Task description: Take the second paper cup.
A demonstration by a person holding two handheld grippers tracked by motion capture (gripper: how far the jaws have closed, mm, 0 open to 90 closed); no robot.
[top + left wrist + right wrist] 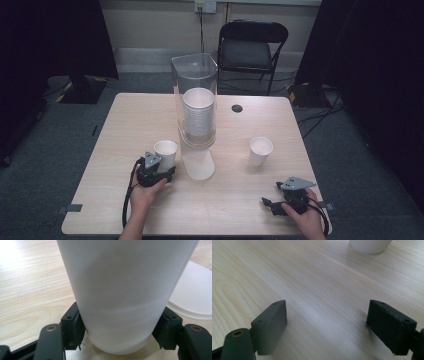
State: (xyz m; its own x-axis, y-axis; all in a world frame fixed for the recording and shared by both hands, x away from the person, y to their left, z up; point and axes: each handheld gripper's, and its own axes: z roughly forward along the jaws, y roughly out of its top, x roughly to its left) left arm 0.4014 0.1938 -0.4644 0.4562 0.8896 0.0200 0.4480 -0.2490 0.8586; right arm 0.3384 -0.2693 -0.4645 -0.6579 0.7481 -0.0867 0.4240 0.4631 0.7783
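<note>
Right now my left gripper (162,167) has its jaws closed on a white paper cup (165,153), which stands upright on the wooden table (120,200) just left of the clear dispenser tower (195,100). From the left gripper view, the cup (125,295) sits squarely between the two black pads (72,330), one pressing each side of its lower wall, close above the base. The cup's bottom looks to be resting on the tabletop, though I can't be sure from this angle whether it is just touching or lifted a hair. Beside it, the dispenser's white base (195,297) lies near the cup's right side without touching it.

My right gripper (274,204) rests low near the table's front right corner, jaws standing wide apart with nothing but bare wood between them. A second paper cup (261,150) stands well ahead of it, and its base (370,245) shows at the top of the right gripper view.
</note>
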